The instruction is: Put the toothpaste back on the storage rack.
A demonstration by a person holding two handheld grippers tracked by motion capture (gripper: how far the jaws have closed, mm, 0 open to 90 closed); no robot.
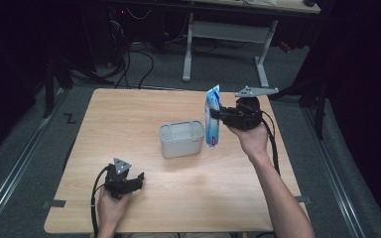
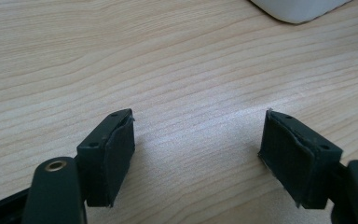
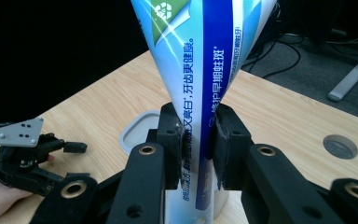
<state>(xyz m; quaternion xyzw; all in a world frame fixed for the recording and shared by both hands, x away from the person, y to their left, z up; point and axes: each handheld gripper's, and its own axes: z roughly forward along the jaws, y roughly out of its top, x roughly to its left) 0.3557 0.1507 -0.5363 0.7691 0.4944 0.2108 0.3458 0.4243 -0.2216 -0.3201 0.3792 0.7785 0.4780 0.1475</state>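
— Wooden table (image 1: 144, 114), dark room around it. What is seen nearest?

— Left gripper (image 1: 138, 179) is rested low on the bare wood, jaws held wide apart, nothing between them.

— And farther out?

— Tub (image 1: 181, 139) is stood mid-table. Just right of it, tube (image 1: 212, 116) is held upright above the wood, clamped between the jaws of the right gripper (image 1: 217, 115).
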